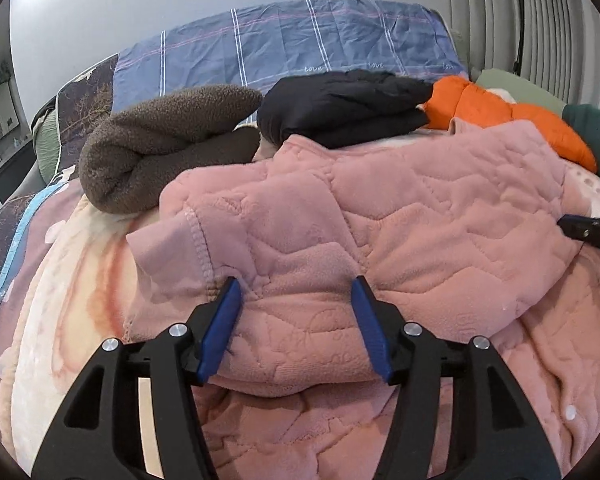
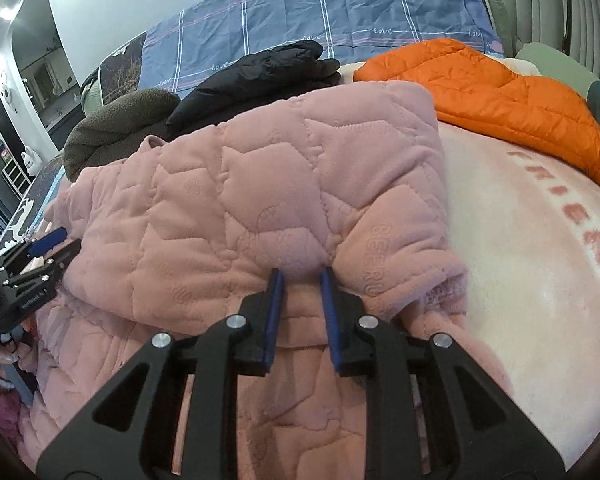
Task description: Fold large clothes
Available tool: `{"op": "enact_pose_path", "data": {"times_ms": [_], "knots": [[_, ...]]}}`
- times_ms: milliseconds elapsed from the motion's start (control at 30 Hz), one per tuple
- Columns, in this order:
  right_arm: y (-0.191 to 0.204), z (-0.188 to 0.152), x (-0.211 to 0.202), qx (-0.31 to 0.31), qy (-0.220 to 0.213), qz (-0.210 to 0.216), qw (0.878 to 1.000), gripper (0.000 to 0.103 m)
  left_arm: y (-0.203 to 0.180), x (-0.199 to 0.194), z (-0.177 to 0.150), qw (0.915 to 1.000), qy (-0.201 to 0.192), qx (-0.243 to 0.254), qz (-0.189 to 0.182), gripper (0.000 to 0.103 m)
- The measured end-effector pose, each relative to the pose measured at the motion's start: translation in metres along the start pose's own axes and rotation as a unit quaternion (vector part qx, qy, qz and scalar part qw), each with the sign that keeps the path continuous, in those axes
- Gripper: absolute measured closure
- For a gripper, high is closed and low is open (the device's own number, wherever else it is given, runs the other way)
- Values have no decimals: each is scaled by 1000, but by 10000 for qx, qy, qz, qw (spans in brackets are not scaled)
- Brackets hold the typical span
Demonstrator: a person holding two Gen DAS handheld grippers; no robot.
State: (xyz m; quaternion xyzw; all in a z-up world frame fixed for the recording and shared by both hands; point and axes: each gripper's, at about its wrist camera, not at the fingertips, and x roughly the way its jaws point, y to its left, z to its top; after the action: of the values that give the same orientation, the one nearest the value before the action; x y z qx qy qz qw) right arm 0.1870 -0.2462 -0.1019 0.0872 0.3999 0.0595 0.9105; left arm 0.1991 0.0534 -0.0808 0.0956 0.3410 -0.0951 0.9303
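Bed [image 2: 540,240] carries the pink quilted jacket [image 1: 380,216], folded across frame centre in both views. Left gripper [image 1: 296,286] has its jaws wide apart over the jacket's lower fold. Right gripper [image 2: 302,276] has its jaws narrowed onto a pinch of pink fabric. Brown fleece [image 1: 156,140], black garment [image 1: 340,108] and orange jacket [image 2: 500,96] lie behind.

You have a large pink quilted fleece garment [image 1: 380,216] lying on the bed, its upper part doubled over onto the lower in a thick fold, a ribbed cuff [image 1: 168,240] poking out left, white buttons showing on the lower layer
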Motion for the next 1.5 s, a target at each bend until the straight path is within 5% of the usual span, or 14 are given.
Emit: {"op": "enact_pose_path", "data": {"times_ms": [100,167,233,467,533,567,900,1100,1200,1233,1267,1300,1500], "knots": [[-2,-5,-11,-21,-15,73,10000,80,8,-22,-5,9983,-180,-187,-522,21],[-10,-11,-25,27,26,113,9999,76,18,-43,-17,9973,-288,-225,-631,19],[-23,-21,-39,186,162,-76,9997,64,30,-57,-35,9977,-142,-181,-636,19],[-65,-67,-91,676,57,184,9975,62,64,-87,-107,9873,689,-444,-1359,19],[-70,-80,-100,787,154,-63,9968,43,60,-92,-124,9848,872,-322,-1467,19],[-72,-86,-104,850,176,-99,9962,43,55,-96,-134,9835,969,-205,-1514,19],[-91,-154,-141,1425,531,1152,9816,46,52,-130,-172,9687,1005,-399,-2234,48],[-82,-194,-175,1331,577,1565,9770,46,55,-152,-194,9573,932,-727,-2637,53],[-77,-199,-185,1256,494,1678,9765,52,49,-162,-196,9596,833,-725,-2587,54],[-75,-197,-187,1286,443,1654,9768,64,46,-163,-194,9618,802,-721,-2516,59],[-75,-195,-188,1349,405,1687,9756,84,42,-166,-187,9650,728,-712,-2418,75],[-75,-188,-193,1485,315,1851,9709,89,39,-170,-180,9670,623,-718,-2363,81],[-70,-148,-252,1578,-728,2435,9542,93,41,-238,-134,9700,-566,-852,-2207,95]]}}
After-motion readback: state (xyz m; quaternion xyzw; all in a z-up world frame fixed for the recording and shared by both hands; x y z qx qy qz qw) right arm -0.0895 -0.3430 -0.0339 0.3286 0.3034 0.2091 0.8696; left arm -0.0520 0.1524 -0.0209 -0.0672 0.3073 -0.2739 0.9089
